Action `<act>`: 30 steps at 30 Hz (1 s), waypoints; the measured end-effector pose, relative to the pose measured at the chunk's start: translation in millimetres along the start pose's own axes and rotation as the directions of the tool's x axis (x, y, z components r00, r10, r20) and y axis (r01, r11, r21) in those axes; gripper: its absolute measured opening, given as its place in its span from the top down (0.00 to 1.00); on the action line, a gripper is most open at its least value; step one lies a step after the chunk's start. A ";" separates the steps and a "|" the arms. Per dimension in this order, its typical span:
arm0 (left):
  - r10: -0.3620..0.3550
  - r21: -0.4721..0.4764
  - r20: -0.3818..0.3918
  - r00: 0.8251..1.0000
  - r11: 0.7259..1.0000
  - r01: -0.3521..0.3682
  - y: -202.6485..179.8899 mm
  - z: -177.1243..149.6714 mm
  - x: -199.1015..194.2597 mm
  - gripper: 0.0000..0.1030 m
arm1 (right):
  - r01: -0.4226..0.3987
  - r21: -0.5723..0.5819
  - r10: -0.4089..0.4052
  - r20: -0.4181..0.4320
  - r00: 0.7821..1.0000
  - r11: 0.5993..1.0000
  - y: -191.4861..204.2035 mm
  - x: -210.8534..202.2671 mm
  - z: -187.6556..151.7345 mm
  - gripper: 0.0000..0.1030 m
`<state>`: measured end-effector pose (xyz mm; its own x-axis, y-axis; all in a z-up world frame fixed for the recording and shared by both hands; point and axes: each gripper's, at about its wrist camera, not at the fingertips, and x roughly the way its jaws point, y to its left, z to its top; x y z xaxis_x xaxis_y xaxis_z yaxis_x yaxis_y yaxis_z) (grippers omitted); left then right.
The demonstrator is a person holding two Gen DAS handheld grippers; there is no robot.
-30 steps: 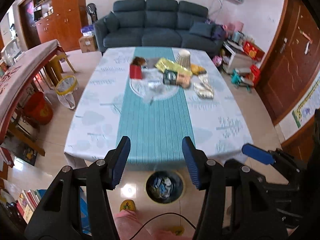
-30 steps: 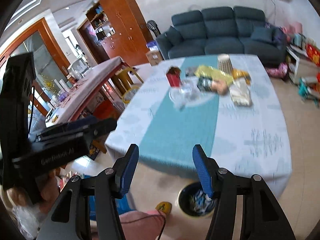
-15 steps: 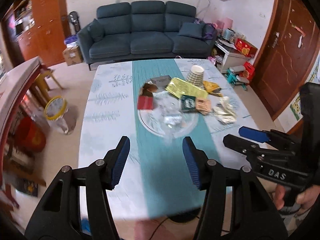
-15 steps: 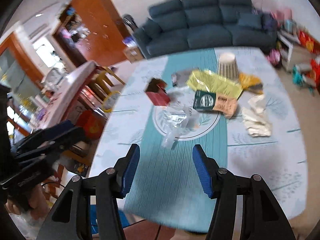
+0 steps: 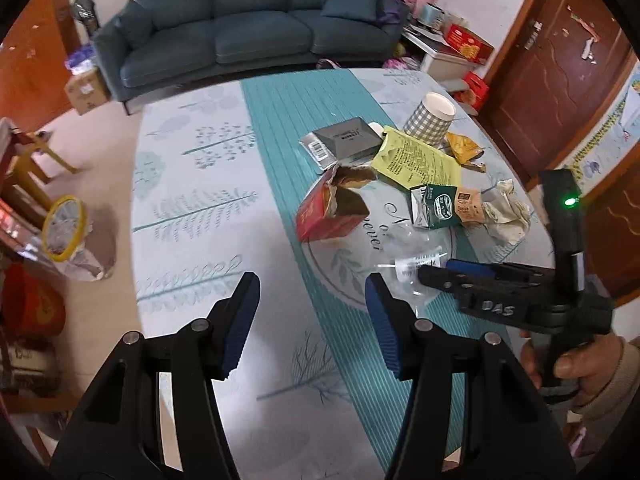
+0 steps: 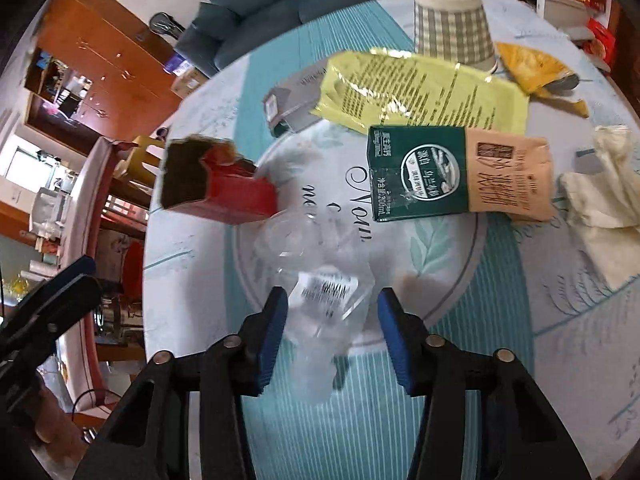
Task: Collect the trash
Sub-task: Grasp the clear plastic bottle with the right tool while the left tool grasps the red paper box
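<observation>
Trash lies in a pile on the table: a crushed clear plastic bottle [image 6: 328,292], a torn red carton [image 6: 224,192], a green milk carton [image 6: 416,172], a yellow packet [image 6: 424,88], an upturned checked paper cup [image 6: 452,28] and crumpled tissue [image 6: 600,208]. My right gripper [image 6: 332,320] points down over the bottle. Its jaws are closing with the bottle between them, and a small gap still shows at the right pad. My left gripper [image 5: 312,308] hangs open and empty above the teal runner, left of the right gripper [image 5: 440,270] and short of the red carton [image 5: 328,208].
A grey box [image 5: 344,140] and an orange wrapper [image 5: 464,150] lie at the pile's far side. The table [image 5: 192,208] has bare cloth on its left half. A yellow-rimmed bin [image 5: 64,224] stands on the floor at left, and a sofa [image 5: 240,20] stands beyond.
Both grippers came forward and down from the table's near edge to the trash pile. The right jaws have narrowed around the clear bottle. The left jaws kept their width.
</observation>
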<state>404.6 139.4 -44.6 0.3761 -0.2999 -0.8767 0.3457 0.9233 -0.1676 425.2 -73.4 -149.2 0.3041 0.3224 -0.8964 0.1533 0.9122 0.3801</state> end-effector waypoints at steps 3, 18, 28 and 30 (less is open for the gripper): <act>-0.051 0.035 -0.030 0.998 0.998 0.052 3.5 12.9 19.6 0.50 | -0.022 0.029 0.022 -0.020 1.000 0.999 -4.8 17.4 5.7 0.69; -0.052 0.408 0.071 0.996 0.913 0.019 5.6 27.7 78.1 0.50 | -0.156 0.112 0.153 0.039 0.988 0.981 -17.6 9.5 3.9 0.76; -0.119 0.486 0.022 0.993 0.869 0.093 -16.1 69.2 102.1 0.50 | -0.222 0.174 0.209 0.089 0.974 0.959 -28.2 -10.0 -14.7 0.76; -0.151 0.458 -0.016 0.988 0.877 0.142 -19.6 78.9 111.1 0.50 | -0.228 0.189 0.213 0.097 0.972 0.955 -32.7 -11.2 -16.6 0.76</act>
<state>507.4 69.0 -103.2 0.3059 -0.4323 -0.8482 0.7505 0.6577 -0.0645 401.2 -102.7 -155.3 0.4197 0.4827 -0.7687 0.2549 0.7501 0.6102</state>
